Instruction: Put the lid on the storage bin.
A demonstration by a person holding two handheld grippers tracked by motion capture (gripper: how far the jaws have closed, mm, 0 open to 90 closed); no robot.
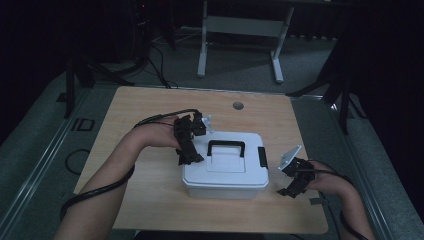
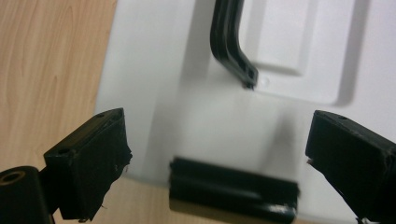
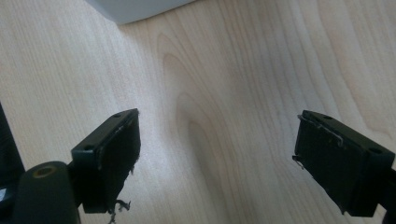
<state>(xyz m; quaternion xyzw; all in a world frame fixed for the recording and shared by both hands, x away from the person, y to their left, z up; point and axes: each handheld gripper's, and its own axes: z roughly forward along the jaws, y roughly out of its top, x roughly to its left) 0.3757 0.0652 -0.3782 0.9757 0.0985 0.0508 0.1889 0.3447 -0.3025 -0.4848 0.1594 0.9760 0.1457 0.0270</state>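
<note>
Left gripper [image 1: 189,156], jaws apart, hovers over the white storage box's [image 1: 225,172] nine-o'clock latch [image 2: 233,189]; right gripper [image 1: 292,186] waits open at three o'clock. Next move looks like unclipping that latch.

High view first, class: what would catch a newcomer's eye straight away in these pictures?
A white box with a black handle sits mid-table, bright against the dark room. The left tongs hang open at its left edge, over a black latch. The right tongs rest open over bare wood, right of the box.
</note>
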